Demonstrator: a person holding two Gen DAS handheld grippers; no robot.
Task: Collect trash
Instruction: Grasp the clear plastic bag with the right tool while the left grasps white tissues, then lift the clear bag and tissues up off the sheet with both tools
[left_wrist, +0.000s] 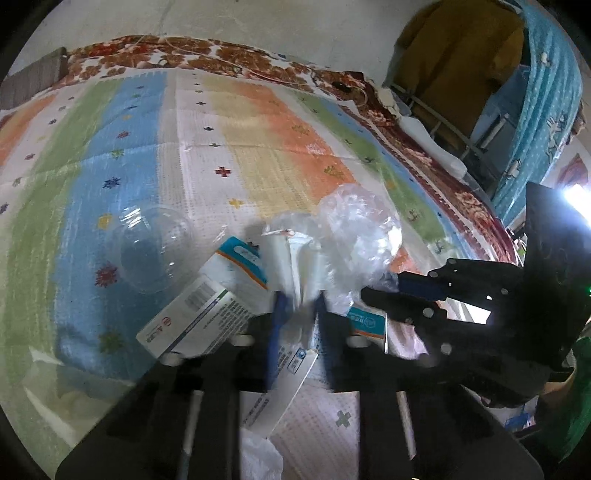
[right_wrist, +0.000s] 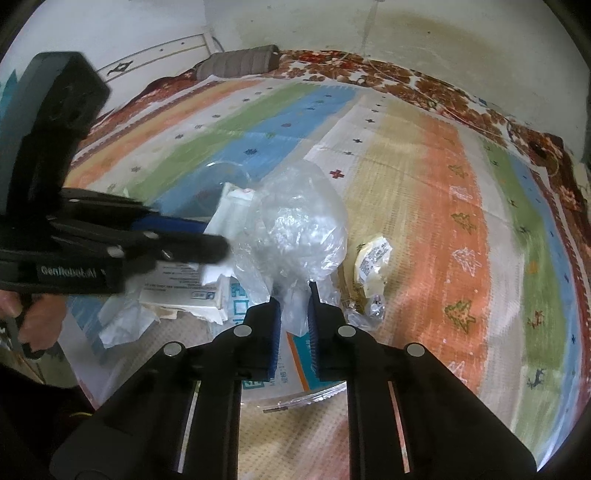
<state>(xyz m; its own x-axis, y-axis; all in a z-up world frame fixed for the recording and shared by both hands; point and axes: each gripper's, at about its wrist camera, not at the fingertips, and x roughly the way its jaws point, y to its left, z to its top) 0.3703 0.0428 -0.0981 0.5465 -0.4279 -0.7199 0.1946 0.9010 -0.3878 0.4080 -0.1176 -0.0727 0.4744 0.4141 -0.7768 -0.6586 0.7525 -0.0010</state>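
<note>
A pile of trash lies on a striped bedspread (left_wrist: 258, 155). My left gripper (left_wrist: 299, 306) is shut on a white wrapper (left_wrist: 295, 258) in the pile. My right gripper (right_wrist: 293, 295) is shut on a crumpled clear plastic bag (right_wrist: 299, 229), which also shows in the left wrist view (left_wrist: 358, 232). The right gripper appears in the left wrist view (left_wrist: 384, 291), and the left gripper in the right wrist view (right_wrist: 210, 243). White medicine boxes (left_wrist: 199, 310) and paper (right_wrist: 177, 295) lie under both. A yellow wrapper (right_wrist: 371, 266) lies to the right.
A clear plastic dome lid (left_wrist: 155, 247) sits left of the pile. A flowered blanket (left_wrist: 184, 55) edges the bed by the wall. A grey pillow (right_wrist: 240, 62) lies at the far end. A blue curtain (left_wrist: 546, 110) hangs at right.
</note>
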